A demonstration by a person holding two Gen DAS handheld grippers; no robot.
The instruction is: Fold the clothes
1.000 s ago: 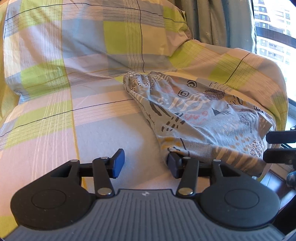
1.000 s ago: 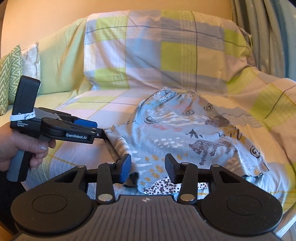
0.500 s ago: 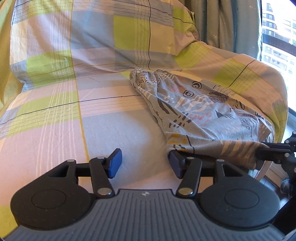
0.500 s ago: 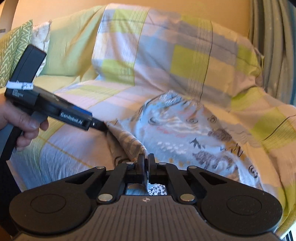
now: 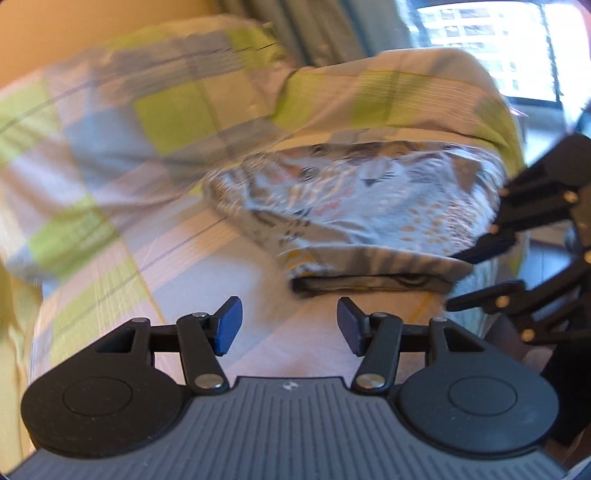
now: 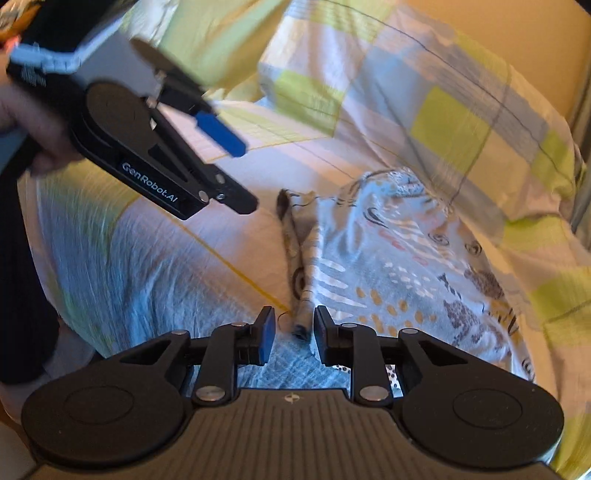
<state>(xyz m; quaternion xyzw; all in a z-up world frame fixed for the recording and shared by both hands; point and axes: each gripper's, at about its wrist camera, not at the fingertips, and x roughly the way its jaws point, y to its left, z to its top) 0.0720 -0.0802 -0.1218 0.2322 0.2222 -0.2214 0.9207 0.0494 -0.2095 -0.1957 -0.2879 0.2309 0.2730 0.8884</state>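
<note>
A small printed garment (image 6: 402,266) lies on a sofa covered with a checked sheet (image 6: 436,110) of green, blue and pink squares. The cloth is pale blue with little animals, dots and swirls on it. In the right wrist view it fills the middle and lower right of the frame, and its left edge is doubled over into a thick, dark-lined roll that runs down toward the bottom middle.

The right gripper (image 6: 293,334) sits at the bottom middle of that view. Its two fingers stand a little way apart, with the near corner of the cloth lying in the gap between them. The pads do not press on the cloth, so it grips nothing.

The left gripper (image 6: 236,173) shows in the upper left of the same view, held up in the air above the bare sheet, well away from the cloth. A hand (image 6: 26,122) holds its handle at the far left edge. Its fingers are spread wide and hold nothing, with one blue pad (image 6: 221,134) sticking out.

The left wrist view is smeared with blur, so small things are hard to make out there. Its own fingers (image 5: 229,325) at the bottom are wide apart over plain sheet. The garment (image 5: 369,206) lies in the middle right, with a dark hem along its near edge. The right gripper's black frame pokes in from the right edge, seemingly close to that hem. A curtain (image 5: 314,33) and a bright window (image 5: 487,44) sit at the top.
</note>
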